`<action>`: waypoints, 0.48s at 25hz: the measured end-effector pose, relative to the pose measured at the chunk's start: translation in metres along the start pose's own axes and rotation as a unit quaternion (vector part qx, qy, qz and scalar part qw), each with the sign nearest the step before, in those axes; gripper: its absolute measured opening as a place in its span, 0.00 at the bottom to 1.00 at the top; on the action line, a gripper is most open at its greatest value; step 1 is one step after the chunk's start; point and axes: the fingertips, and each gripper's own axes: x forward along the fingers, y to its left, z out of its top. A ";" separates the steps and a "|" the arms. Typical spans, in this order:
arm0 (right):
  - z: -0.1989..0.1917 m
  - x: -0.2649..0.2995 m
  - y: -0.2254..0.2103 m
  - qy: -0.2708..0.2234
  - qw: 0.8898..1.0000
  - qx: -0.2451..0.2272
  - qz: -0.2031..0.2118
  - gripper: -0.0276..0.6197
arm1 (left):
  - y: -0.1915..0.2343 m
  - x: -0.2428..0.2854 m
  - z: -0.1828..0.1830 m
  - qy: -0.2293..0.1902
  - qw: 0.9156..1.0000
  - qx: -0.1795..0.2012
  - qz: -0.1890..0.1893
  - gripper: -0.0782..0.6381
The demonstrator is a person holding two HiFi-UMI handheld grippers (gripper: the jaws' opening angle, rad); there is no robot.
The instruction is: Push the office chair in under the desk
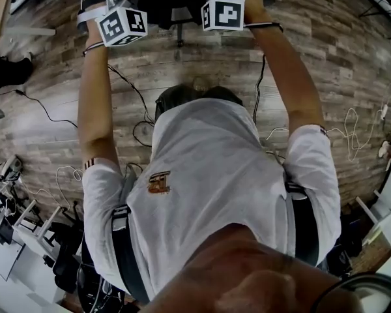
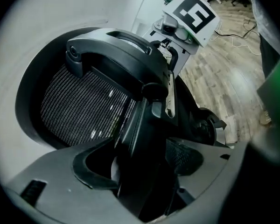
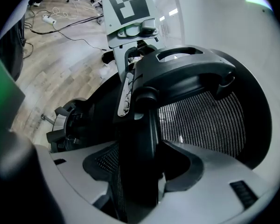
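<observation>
Now left claw (image 2: 141, 183) and right claw (image 3: 136, 186) clamp the away-facing office chair (image 2: 84, 107).

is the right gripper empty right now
No, the right gripper is shut on the office chair, whose black backrest frame runs up between its jaws.

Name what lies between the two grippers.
The office chair: its black back frame spans from the left gripper to the right gripper, both clamped on it. Left gripper view shows it.
</observation>
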 end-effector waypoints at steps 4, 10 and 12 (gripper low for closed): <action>0.000 0.021 -0.008 0.006 1.000 -0.003 0.006 0.44 | 0.011 0.015 -0.010 0.001 1.000 -0.001 -0.003 0.57; -0.005 0.054 -0.017 0.021 1.000 -0.002 0.010 0.44 | 0.025 0.045 -0.022 -0.003 1.000 -0.002 -0.009 0.57; -0.005 0.065 -0.020 0.026 1.000 0.000 0.010 0.44 | 0.031 0.054 -0.028 -0.005 1.000 -0.002 -0.007 0.57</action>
